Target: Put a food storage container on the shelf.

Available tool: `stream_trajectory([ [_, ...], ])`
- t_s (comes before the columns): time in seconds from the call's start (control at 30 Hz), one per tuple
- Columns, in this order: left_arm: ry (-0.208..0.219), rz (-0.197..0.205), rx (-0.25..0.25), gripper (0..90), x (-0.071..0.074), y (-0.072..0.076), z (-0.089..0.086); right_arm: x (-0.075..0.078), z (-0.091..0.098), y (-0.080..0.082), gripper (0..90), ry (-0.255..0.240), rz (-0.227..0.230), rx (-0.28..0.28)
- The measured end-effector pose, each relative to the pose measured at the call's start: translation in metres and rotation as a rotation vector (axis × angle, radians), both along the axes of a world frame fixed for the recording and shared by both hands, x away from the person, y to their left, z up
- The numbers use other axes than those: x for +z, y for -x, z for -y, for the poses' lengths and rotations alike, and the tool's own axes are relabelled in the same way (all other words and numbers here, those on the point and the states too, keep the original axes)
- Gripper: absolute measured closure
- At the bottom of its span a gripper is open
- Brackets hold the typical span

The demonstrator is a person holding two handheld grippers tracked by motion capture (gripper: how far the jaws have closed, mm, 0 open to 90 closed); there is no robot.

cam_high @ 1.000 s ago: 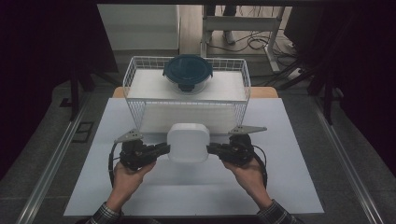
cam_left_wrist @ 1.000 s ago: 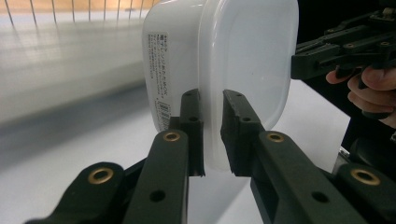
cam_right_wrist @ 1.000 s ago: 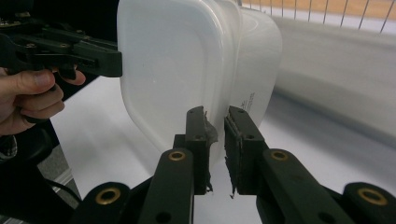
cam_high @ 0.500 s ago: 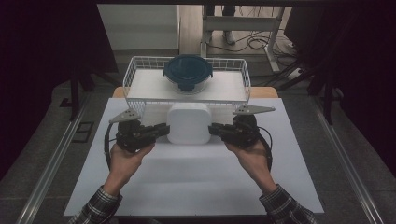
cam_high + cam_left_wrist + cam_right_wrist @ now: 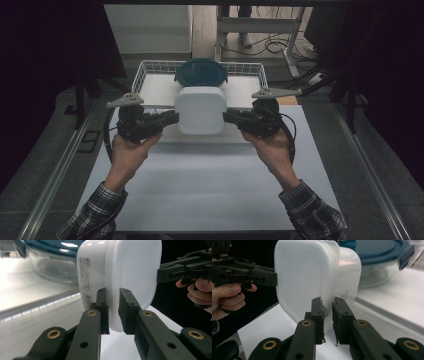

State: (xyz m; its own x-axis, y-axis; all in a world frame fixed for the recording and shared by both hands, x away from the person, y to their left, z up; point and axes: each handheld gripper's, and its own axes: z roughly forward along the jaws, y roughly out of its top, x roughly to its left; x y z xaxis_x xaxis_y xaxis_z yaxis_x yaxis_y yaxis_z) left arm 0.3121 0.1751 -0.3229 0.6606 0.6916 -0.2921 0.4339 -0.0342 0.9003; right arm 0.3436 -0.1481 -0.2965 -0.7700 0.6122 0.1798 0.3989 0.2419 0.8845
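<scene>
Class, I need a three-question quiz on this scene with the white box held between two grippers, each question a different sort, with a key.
1. True or false: the white box rests on the table.
2. What pinches the box's rim on each side?
3. The round bowl with the blue lid sits: A) in the wire basket B) on the floor C) in a hand.

Key: 1. False, it is held in the air. 2. The left gripper and the right gripper. 3. A.

Both forearms wear plaid flannel sleeves [image 5: 92, 215]. Each hand carries a black two-jaw gripper, the left gripper [image 5: 167, 118] and right gripper [image 5: 231, 117], topped by a grey three-cornered plate [image 5: 125, 100]. Brass-coloured rivets [image 5: 91, 313] stud the jaws, and a black cable [image 5: 290, 140] loops from each.
</scene>
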Motion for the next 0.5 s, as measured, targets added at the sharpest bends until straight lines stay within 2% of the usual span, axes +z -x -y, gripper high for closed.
stream_trajectory([
  [0.27, 0.007, 0.001, 0.004, 78.6, 0.027, -0.018, -0.003, 0.029, -0.004, -0.011, 79.0, -0.005, 0.021, -0.014],
  [0.5, 0.008, 0.012, 0.011, 78.5, 0.056, -0.037, -0.006, 0.055, -0.008, -0.027, 79.0, -0.035, 0.039, -0.031],
])
